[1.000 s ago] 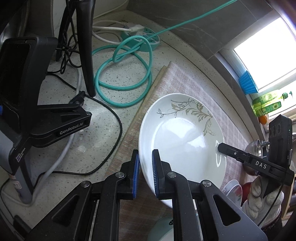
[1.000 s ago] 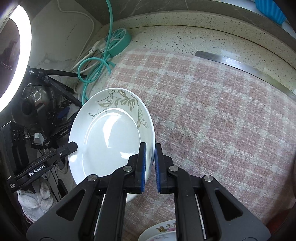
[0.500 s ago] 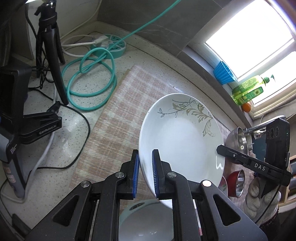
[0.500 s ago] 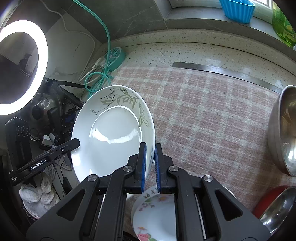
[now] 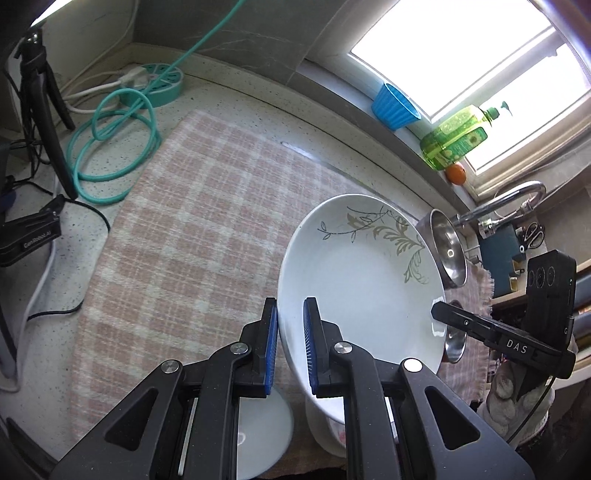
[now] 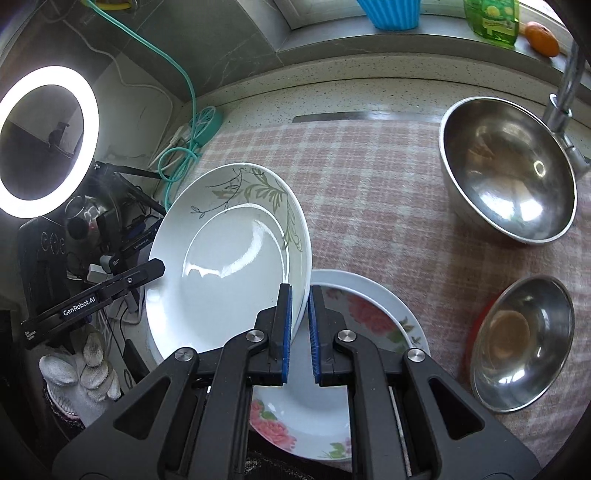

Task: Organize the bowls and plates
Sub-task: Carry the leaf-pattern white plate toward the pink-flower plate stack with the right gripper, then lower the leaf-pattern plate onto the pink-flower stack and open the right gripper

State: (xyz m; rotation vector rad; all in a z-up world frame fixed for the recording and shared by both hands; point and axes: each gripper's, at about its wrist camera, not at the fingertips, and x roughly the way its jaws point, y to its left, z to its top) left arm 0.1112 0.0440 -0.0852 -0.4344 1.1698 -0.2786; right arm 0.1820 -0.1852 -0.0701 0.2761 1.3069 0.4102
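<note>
Two handheld grippers share one white plate (image 5: 364, 280) with a grey-green leaf pattern, holding it tilted above a pink checked cloth (image 5: 207, 236) on a speckled counter (image 5: 236, 99). The left gripper (image 5: 290, 347) pinches the plate's near rim between its blue-padded fingers. The right gripper (image 6: 299, 323) pinches the opposite rim in the same way; seen from its side, the plate (image 6: 229, 266) leans to the left, its face toward the camera. Directly beneath the plate, on the cloth (image 6: 373, 177), lies a floral plate (image 6: 369, 314) with pink blossoms, partly hidden by the right gripper. In the left view a pale round dish (image 5: 258, 432) also sits below the gripper; what kind of dish cannot be told. To the right on the cloth stand a big steel bowl (image 6: 509, 170) near the faucet (image 6: 565, 88) and a small steel bowl (image 6: 521, 339) closer in, resting in something red. On the windowsill are a blue cup (image 6: 393, 13), a green soap bottle (image 6: 491, 20) and an orange (image 6: 541, 33). At the counter's left end are a coiled teal cable (image 5: 110, 147), a round teal power hub (image 5: 155, 83), a black tripod (image 5: 40, 110) and a glowing ring light (image 6: 48, 140). A white work glove (image 6: 81, 373) shows behind the left gripper.
</note>
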